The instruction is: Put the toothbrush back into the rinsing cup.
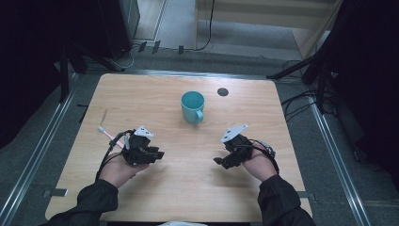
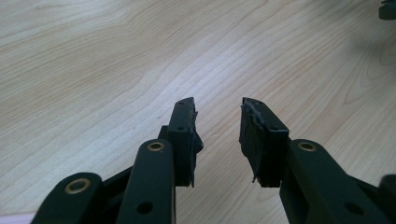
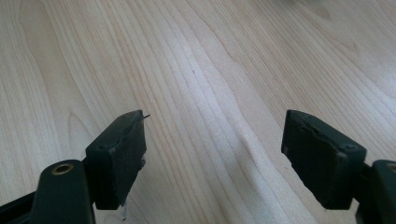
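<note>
Bench and surroundings, seen from above.
The light wood-grain bench carries a teal mug standing upright at far centre, handle turned toward the near side. A small dark round disc lies flat to the right of the mug, apart from it. A pink toothbrush with a white head lies near the left edge, partly hidden. Metal rails run along the grey floor on both sides. Black cables trail off the far right corner. Dark stand legs rise at the far left.
</note>
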Action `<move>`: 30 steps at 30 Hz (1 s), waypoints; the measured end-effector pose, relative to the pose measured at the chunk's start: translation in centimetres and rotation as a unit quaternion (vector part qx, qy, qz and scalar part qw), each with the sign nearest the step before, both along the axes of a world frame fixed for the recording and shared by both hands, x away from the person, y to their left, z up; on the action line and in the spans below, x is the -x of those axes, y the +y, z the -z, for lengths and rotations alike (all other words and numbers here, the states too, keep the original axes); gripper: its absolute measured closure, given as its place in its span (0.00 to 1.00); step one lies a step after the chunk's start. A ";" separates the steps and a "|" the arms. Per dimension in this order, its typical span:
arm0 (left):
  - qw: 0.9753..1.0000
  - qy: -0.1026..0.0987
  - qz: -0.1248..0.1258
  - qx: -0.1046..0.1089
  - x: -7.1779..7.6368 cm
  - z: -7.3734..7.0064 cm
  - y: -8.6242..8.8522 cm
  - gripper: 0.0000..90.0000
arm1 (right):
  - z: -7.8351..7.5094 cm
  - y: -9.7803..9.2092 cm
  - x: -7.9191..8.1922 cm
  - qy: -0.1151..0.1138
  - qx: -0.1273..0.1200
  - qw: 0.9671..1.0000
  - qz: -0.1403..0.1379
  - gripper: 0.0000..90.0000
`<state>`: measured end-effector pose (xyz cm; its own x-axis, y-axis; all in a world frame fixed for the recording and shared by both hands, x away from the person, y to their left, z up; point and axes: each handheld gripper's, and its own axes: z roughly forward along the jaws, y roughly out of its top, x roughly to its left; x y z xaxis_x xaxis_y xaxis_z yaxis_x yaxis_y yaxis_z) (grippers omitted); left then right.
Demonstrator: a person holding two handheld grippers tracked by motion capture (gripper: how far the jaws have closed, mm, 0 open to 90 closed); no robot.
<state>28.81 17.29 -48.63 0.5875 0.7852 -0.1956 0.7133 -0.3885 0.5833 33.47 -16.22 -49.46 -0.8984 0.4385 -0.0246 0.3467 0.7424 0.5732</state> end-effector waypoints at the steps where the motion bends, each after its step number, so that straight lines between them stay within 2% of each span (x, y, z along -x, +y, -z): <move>1: 1.000 0.000 -0.003 0.002 0.0 -0.1 0.1 0.74 | 0.0 0.0 0.0 0.001 0.000 1.000 -0.001 0.24; 11: 0.999 0.020 -0.026 -0.008 -0.7 -0.6 1.3 0.83 | 0.0 0.1 0.0 0.003 0.001 1.000 -0.002 0.24; 16: 0.999 0.022 -0.032 -0.012 -0.9 -0.8 1.9 0.89 | 0.0 0.0 0.0 0.002 0.001 1.000 -0.002 0.24; 24: 0.998 0.026 -0.063 -0.017 -1.9 -0.8 3.9 0.99 | 0.0 0.1 0.0 0.002 0.001 1.000 -0.003 0.24; 30: 0.997 0.036 -0.070 -0.024 -2.1 -0.6 4.6 0.99 | 0.0 0.1 0.0 0.002 0.002 1.000 -0.003 0.24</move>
